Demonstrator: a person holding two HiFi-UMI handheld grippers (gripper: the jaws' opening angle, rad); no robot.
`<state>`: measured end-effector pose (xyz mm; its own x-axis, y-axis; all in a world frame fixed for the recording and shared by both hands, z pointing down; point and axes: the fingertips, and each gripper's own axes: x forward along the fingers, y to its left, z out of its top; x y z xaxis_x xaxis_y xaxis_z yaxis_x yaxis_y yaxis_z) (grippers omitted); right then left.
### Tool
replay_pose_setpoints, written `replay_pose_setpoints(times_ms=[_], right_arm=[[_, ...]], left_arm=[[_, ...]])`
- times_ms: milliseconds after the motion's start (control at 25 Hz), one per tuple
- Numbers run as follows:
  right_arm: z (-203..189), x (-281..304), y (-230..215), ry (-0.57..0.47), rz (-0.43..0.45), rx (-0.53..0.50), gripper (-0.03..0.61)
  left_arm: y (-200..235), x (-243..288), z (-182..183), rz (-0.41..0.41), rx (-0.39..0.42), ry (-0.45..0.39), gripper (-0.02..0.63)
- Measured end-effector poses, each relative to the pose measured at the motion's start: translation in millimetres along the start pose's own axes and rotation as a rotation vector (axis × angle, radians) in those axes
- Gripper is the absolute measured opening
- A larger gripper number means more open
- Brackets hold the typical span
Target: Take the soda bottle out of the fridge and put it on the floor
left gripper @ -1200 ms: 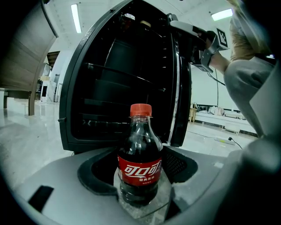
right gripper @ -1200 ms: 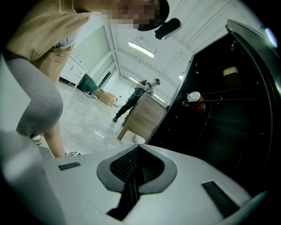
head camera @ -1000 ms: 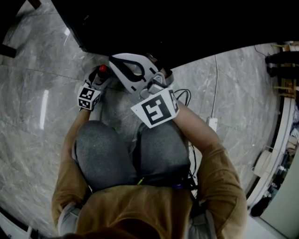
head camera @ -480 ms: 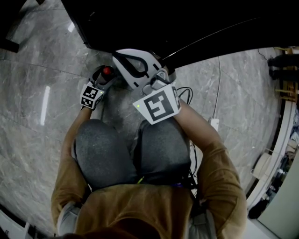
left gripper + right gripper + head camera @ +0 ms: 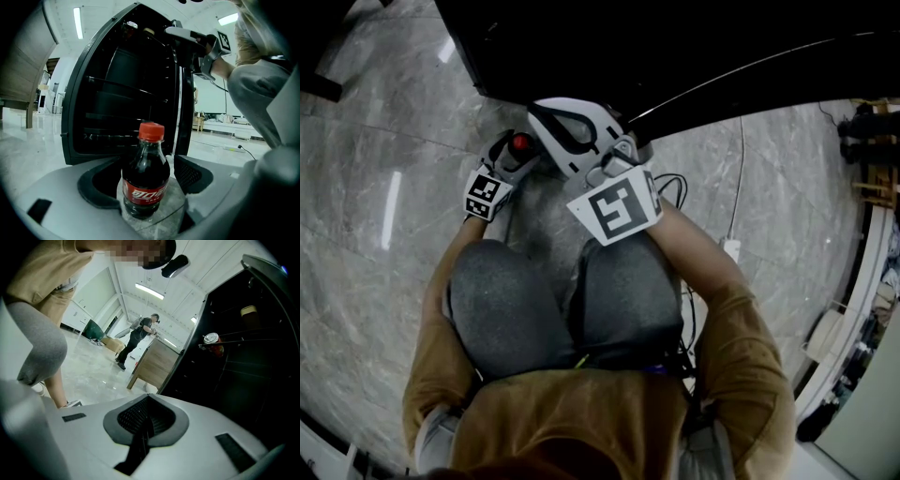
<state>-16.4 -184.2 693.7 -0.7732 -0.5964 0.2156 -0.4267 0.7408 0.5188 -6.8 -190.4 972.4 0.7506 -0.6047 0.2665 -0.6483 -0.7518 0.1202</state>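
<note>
The soda bottle (image 5: 145, 180), dark with a red cap (image 5: 521, 143) and red label, stands upright on the marble floor (image 5: 375, 206) in front of the open black fridge (image 5: 126, 93). My left gripper (image 5: 146, 187) is around it. Its jaws have just been opening, and a gap shows between the right pad (image 5: 192, 173) and the bottle. My right gripper (image 5: 145, 420) is shut with nothing in it. It is held higher, by the fridge door's edge (image 5: 542, 114), and shows at the top of the left gripper view (image 5: 185, 33).
A red can (image 5: 213, 344) sits on a wire shelf inside the fridge (image 5: 243, 371). My bent knees (image 5: 506, 309) are just behind the grippers. A white cable and power strip (image 5: 727, 248) lie on the floor at right. A person (image 5: 140, 338) stands far off by a wooden cabinet (image 5: 154, 364).
The head view has shifted slightly. The bottle still stands in the same place on the floor, and both grippers have stayed about where they were.
</note>
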Motion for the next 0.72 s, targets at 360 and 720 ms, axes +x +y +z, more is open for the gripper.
replay_pose_setpoints(times_ms=[360,720], right_arm=[[3.0,13.2,-0.6,-0.031,-0.02,0.026,-0.011],[-2.0,29.7,-5.7,-0.01,-0.036,0.048,-0.012]], left_arm=[[-7.5,-20.1,19.7,-0.051,0.081,-0.022,0.359],[2.5,-35.0,55.3,-0.08,0.1,-0.056,0.356]])
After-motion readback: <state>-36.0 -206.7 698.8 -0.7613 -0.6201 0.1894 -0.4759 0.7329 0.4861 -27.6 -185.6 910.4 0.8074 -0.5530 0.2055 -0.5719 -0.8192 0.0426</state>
